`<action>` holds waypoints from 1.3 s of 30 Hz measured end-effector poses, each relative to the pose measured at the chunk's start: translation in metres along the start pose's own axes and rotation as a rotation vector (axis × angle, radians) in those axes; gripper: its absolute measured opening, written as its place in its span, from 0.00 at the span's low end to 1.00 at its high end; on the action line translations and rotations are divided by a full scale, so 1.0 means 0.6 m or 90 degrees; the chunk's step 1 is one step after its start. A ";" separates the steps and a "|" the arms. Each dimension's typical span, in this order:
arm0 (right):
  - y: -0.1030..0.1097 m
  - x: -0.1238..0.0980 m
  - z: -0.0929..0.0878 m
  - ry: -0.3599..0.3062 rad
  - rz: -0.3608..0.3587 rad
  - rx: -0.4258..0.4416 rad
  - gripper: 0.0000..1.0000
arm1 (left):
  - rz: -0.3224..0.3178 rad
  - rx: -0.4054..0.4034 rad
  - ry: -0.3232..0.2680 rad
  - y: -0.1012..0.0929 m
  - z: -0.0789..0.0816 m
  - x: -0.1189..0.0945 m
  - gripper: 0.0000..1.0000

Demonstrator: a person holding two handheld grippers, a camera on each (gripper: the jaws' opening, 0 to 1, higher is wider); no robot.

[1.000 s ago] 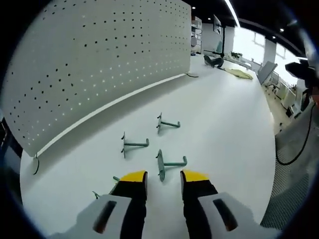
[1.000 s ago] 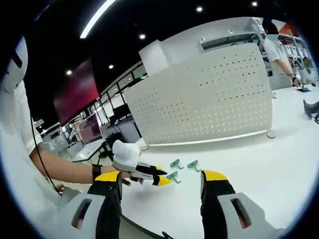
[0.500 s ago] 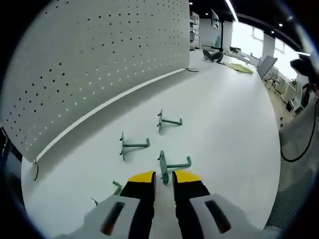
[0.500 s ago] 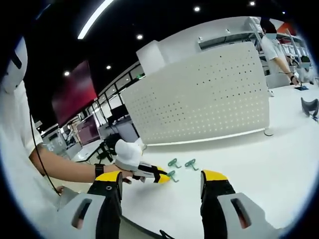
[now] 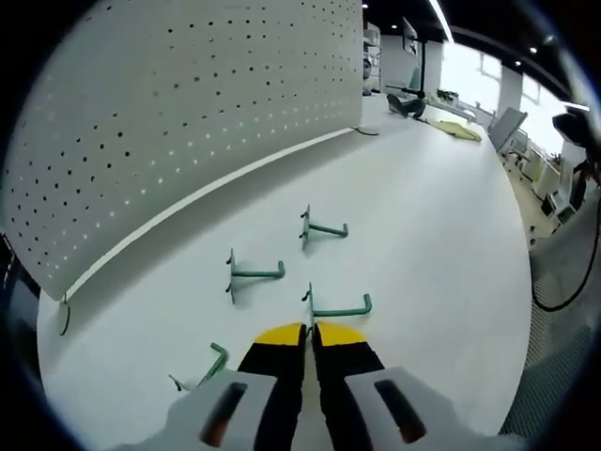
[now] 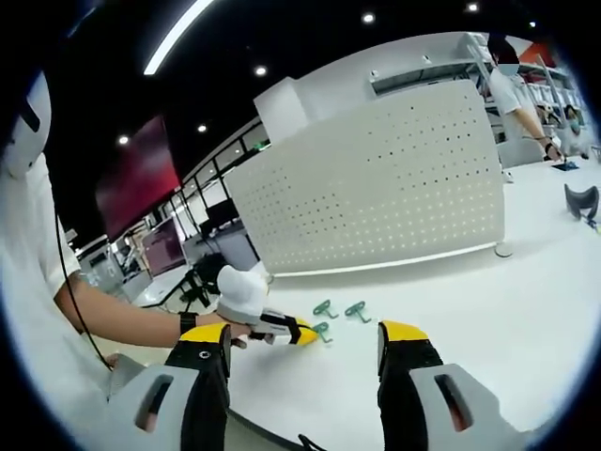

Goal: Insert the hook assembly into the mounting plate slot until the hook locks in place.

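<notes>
Left gripper view: four green hooks are lying on the white table (image 5: pixel 441 216) before the perforated pegboard (image 5: pixel 178 113); the nearest hook (image 5: pixel 333 307) is standing at the jaw tips, a second hook (image 5: pixel 252 273) and a third hook (image 5: pixel 322 227) are sitting nearer the board, and a fourth hook (image 5: pixel 205 366) is lying beside the left jaw.
Right gripper view: the pegboard is standing upright, a person's forearm (image 6: pixel 127 318) is reaching in with the left gripper, and another person (image 6: pixel 515 89) is standing behind the board.
Left gripper (image 5: pixel 307 333): its yellow-tipped jaws are pressing almost together, pinching the base plate of the nearest hook.
Right gripper (image 6: pixel 305 340): its jaws are standing wide apart, holding nothing, hovering near the table edge.
</notes>
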State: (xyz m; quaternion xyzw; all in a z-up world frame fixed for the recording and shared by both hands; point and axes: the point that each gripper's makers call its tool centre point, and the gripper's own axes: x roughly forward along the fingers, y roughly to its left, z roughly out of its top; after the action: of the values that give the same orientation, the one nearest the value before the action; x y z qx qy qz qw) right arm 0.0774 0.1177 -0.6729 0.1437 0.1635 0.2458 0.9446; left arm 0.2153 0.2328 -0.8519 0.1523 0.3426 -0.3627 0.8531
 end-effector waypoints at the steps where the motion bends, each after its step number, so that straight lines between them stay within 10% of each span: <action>1: 0.000 0.000 0.000 0.000 0.000 0.000 0.64 | 0.002 0.001 -0.002 0.001 0.000 -0.001 0.04; 39: 0.054 0.021 0.024 -0.031 0.081 -0.024 0.49 | -0.062 -0.104 -0.219 -0.066 0.107 -0.152 0.03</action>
State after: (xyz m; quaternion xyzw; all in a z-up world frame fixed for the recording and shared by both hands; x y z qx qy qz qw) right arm 0.0798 0.1486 -0.6514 0.1418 0.1260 0.3049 0.9333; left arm 0.1713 0.2194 -0.7427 0.0017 0.2269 -0.3953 0.8901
